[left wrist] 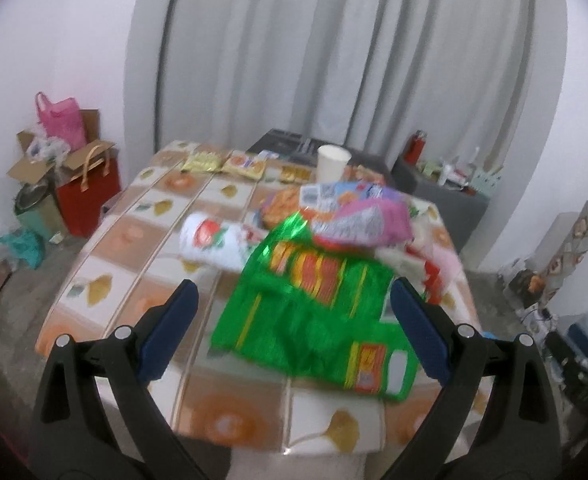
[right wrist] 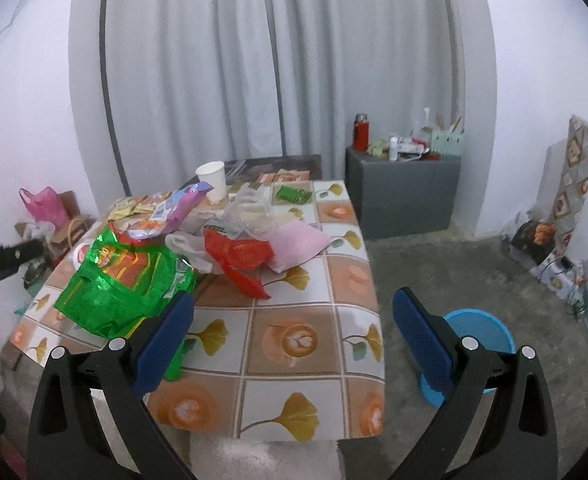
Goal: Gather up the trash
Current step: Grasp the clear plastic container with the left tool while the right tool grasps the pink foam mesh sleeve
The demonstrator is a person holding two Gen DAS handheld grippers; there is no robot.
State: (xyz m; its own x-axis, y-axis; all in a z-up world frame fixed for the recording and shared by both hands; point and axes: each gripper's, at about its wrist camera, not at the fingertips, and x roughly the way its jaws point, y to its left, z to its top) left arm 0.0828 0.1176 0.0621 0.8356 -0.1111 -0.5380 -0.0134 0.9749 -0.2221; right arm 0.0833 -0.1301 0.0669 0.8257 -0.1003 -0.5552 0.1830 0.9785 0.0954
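Observation:
A heap of wrappers lies on the patterned table (right wrist: 294, 344). A big green snack bag (left wrist: 313, 308) lies nearest; it also shows in the right wrist view (right wrist: 126, 284). Behind it are a purple wrapper (left wrist: 365, 220), a white tube-shaped packet (left wrist: 214, 240), a red wrapper (right wrist: 242, 260), a pink cloth-like piece (right wrist: 297, 244) and a white paper cup (right wrist: 214, 180). My left gripper (left wrist: 294, 292) is open, its jaws on either side of the green bag, just above it. My right gripper (right wrist: 294, 300) is open and empty above the table's near right part.
A blue bin (right wrist: 473, 340) stands on the floor right of the table. A grey cabinet (right wrist: 401, 196) with bottles stands at the back right. Bags and boxes (left wrist: 70, 168) are piled on the floor at the left. Grey curtains hang behind.

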